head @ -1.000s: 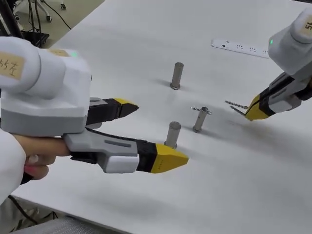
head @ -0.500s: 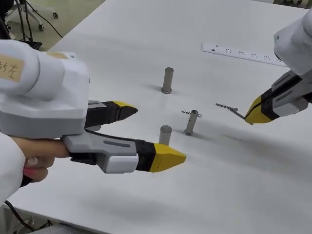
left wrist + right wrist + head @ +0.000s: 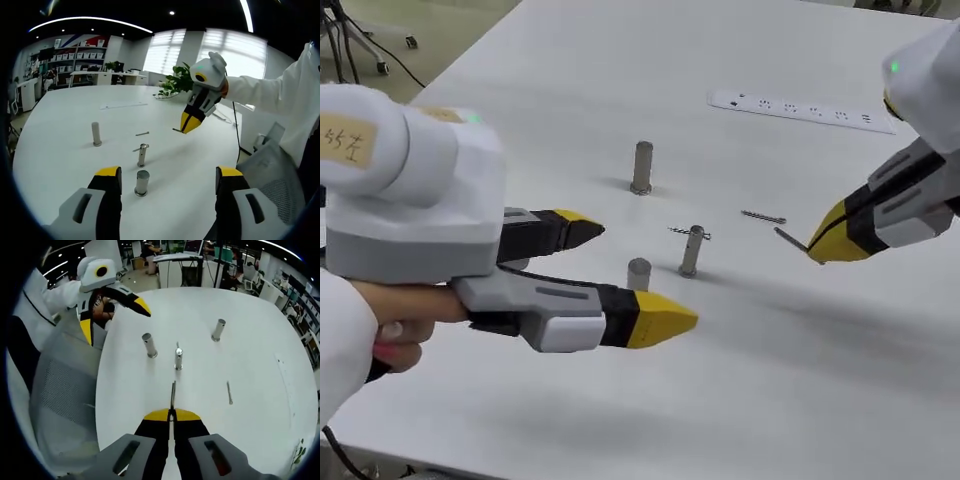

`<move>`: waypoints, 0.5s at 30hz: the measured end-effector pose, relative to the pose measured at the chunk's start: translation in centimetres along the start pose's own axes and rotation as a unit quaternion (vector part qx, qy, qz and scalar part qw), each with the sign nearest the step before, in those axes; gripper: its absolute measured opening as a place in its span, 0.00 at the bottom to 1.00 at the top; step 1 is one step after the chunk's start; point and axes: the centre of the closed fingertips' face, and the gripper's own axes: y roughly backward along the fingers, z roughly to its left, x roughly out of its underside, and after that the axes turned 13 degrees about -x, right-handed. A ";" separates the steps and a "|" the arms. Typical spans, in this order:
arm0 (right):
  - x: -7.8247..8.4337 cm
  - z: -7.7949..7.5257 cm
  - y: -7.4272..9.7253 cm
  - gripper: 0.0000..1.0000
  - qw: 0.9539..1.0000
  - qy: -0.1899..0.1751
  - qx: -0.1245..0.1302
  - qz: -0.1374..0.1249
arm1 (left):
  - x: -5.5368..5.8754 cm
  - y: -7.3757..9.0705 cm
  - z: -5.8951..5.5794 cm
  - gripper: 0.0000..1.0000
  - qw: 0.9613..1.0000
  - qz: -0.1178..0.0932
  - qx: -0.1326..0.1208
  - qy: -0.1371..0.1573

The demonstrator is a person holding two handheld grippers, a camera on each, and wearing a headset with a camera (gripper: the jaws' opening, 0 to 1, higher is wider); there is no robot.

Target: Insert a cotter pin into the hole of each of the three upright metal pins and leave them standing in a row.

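Note:
Three upright metal pins stand on the white table: a far pin (image 3: 642, 167), a middle pin (image 3: 692, 249) with a cotter pin through its top, and a near pin (image 3: 639, 275). My right gripper (image 3: 817, 250) hovers to the right of the middle pin, shut on a cotter pin (image 3: 172, 390) that points toward the middle pin (image 3: 178, 358). A loose cotter pin (image 3: 763, 216) lies flat on the table. My left gripper (image 3: 642, 275) is held open in the air on the near side of the near pin (image 3: 142, 182), with nothing between its fingers.
A white power strip (image 3: 800, 108) lies at the far side of the table. Bare tabletop (image 3: 800, 380) surrounds the pins. A grey mesh chair (image 3: 65, 390) stands off the table's edge, near the person's white sleeve (image 3: 280, 95).
The head camera has shifted, so everything sits further left in the picture. My right gripper has dropped slightly with its cotter pin, away from the loose one. The left gripper stays open and still.

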 end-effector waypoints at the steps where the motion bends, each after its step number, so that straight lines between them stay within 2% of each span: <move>1: 0.0 0.1 0.0 0.00 1.000 0.002 0.002 -0.001 | 0.0 -0.1 -0.1 0.74 1.000 0.000 0.001 -0.001; 9: -0.9 1.4 0.7 0.00 0.999 0.014 0.024 -0.035 | -0.6 -1.0 -1.1 0.69 1.000 0.002 0.019 0.007; 13: -1.5 1.7 1.2 0.00 0.997 0.019 0.043 -0.060 | -1.3 -1.7 -1.2 0.57 1.000 0.000 0.022 0.014; 15: -1.7 1.8 1.5 0.00 0.996 0.021 0.050 -0.070 | -1.5 -2.1 -1.4 0.57 1.000 0.002 0.026 0.014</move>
